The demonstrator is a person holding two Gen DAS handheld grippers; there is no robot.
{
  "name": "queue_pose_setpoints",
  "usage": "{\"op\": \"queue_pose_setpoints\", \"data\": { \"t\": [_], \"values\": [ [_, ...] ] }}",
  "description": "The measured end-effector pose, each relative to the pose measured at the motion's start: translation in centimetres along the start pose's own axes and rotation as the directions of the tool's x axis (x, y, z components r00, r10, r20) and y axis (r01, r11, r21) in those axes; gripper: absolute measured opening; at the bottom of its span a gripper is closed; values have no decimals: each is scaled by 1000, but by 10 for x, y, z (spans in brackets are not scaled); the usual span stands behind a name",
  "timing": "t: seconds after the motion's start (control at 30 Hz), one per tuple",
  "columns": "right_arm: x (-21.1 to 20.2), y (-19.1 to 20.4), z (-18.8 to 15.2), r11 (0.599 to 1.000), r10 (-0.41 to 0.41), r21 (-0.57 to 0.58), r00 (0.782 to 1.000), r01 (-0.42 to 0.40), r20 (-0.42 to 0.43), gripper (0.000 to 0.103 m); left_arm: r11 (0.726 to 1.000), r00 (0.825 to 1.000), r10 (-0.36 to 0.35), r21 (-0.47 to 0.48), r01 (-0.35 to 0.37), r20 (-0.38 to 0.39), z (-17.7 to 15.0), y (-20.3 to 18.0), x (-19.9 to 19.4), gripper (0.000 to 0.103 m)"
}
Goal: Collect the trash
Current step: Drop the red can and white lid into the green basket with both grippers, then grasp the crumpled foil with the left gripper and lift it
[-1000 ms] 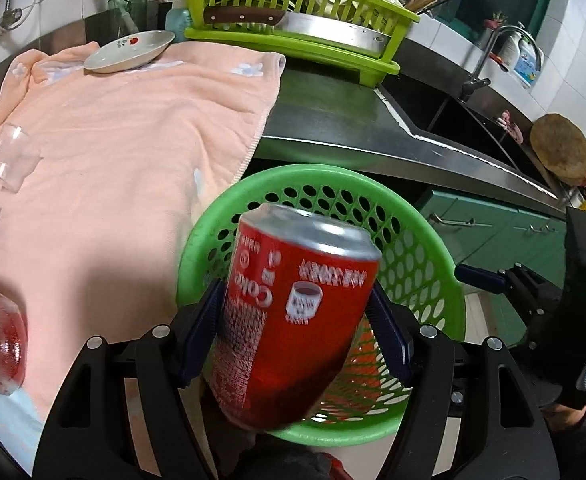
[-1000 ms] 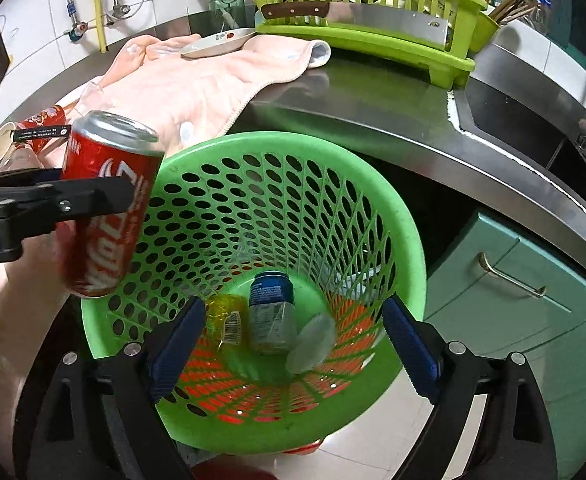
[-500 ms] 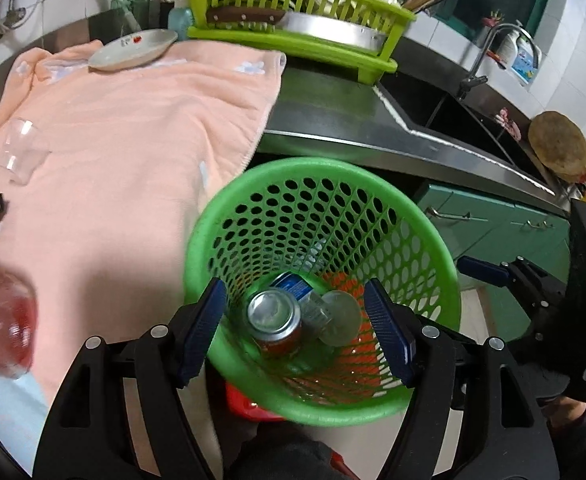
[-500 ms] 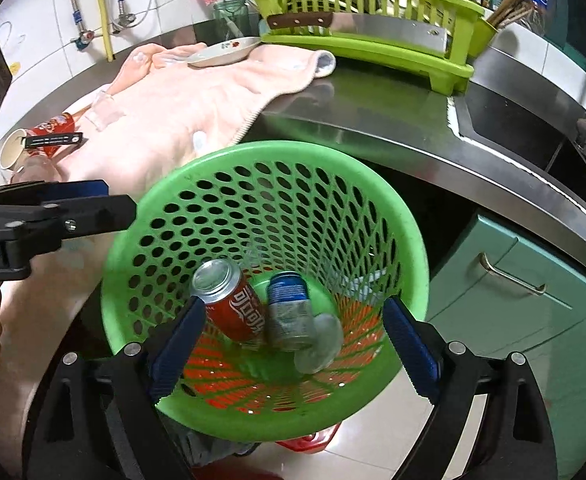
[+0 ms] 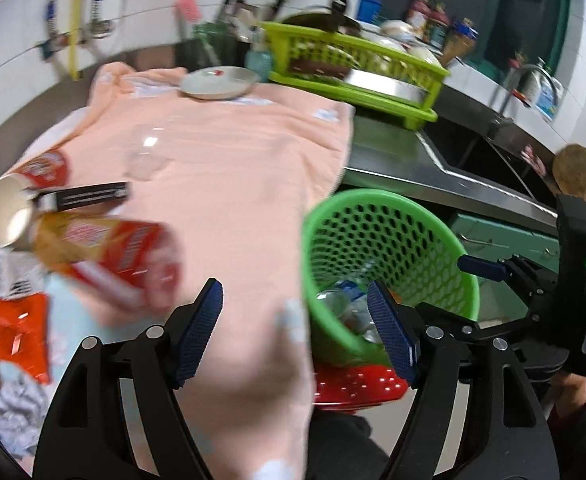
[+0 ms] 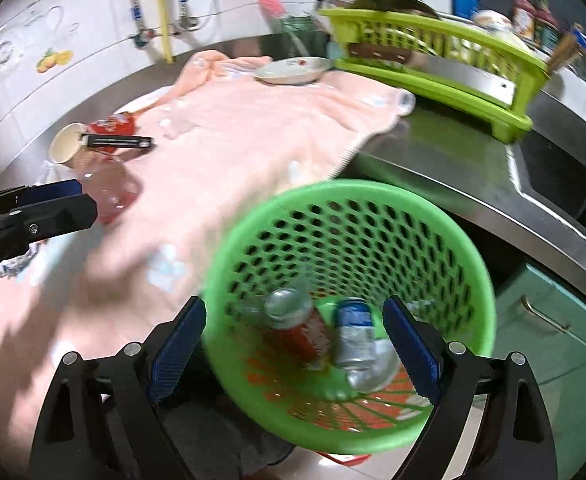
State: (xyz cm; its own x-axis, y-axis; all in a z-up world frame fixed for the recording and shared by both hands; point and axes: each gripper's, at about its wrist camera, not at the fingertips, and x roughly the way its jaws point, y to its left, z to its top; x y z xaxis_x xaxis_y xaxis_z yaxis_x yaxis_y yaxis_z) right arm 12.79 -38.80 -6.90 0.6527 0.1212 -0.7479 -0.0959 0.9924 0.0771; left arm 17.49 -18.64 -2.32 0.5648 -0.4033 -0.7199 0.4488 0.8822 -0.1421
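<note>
Motion blur and cut-off edges in both wrist views.

Smeared beyond reading: red wrapper [image 5: 105,256] on the peach towel [image 5: 229,184]; print illegible. Green basket [image 6: 349,216] near rim blurred; red can [image 6: 301,328] and blue can [image 6: 355,332] inside half-hidden behind perforated wall. Crumpled paper [image 5: 5,408] clipped by left edge. Rack [image 6: 433,52] contents too soft to identify.
</note>
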Motion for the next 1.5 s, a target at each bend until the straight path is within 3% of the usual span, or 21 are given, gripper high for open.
{"op": "queue_pose_setpoints", "data": {
  "t": [0.13,0.3,0.6,0.7,0.9,1.17,1.3,1.5],
  "values": [
    [3,29,11,998,41,-44,999,-41,5,87,997,998,61,-45,-59,35,-7,32,-27,74],
    [9,67,25,990,98,-99,995,-97,4,87,981,982,175,-93,-168,69,-20,74,-63,74],
    [11,130,41,963,191,-195,982,-186,8,87,908,921,383,-213,-361,74,-56,154,-123,85],
    [12,151,45,951,228,-217,974,-222,2,87,903,925,377,-244,-354,51,-70,171,-128,90],
    [17,184,54,929,264,-267,964,-258,-13,87,896,933,359,-269,-353,-29,-92,193,-107,90],
    [26,221,61,899,296,-326,954,-292,-40,87,889,941,332,-309,-337,-69,-107,213,-84,88],
    [33,236,62,887,306,-346,950,-307,-57,87,893,954,295,-342,-293,-48,-112,221,-83,69],
    [48,260,63,861,328,-380,940,-337,-92,87,893,960,281,-363,-265,-10,-114,230,-96,49]
  ]
}}
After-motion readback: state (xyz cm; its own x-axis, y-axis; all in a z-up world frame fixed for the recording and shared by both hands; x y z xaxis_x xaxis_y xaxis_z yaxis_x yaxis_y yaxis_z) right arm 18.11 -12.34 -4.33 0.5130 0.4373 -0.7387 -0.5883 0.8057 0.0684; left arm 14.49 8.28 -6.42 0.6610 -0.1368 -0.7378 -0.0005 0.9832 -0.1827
